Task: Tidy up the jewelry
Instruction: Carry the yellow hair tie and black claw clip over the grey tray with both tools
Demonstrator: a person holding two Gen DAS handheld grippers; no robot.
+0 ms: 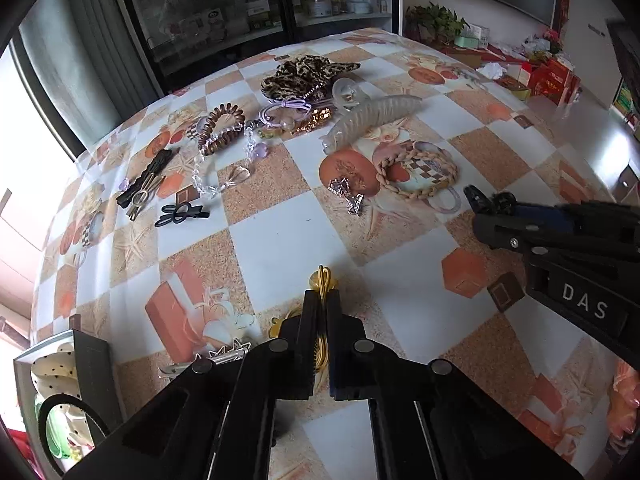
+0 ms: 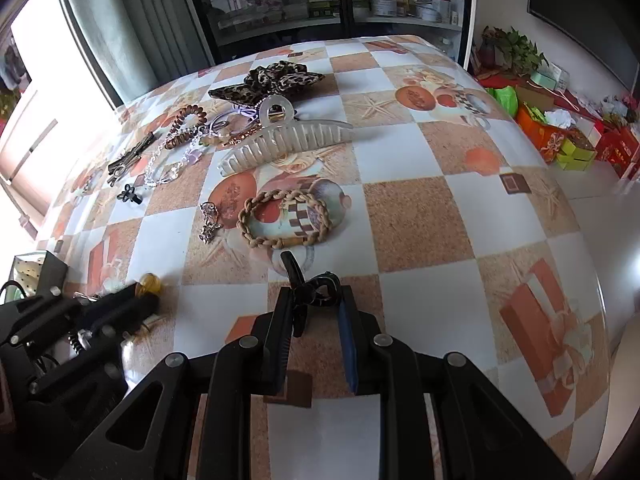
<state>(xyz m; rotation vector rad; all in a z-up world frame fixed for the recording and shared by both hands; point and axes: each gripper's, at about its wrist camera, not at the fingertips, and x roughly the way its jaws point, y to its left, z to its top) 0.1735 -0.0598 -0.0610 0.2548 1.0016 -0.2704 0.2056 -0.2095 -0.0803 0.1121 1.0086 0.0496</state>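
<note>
Down to the left of the left claw [image 1: 320, 300] stands an open storage box [image 1: 92, 364], probably where pieces are bound. That claw is clenched on a gold hair clip [image 1: 323, 280], lifting it from loose clutter. The right claw [image 2: 316, 300] grips a black bow clip [image 2: 310, 294]; just ahead lies a braided bracelet [image 2: 284, 220], beyond it a large claw clip [image 2: 286, 140].

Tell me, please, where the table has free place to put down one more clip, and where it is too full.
Free: the right side of the tablecloth, right of the braided bracelet, and the white squares between the silver charm and the left gripper. Crowded: the far left, around the clear claw clip, leopard scrunchie and crystal bracelet.
</note>
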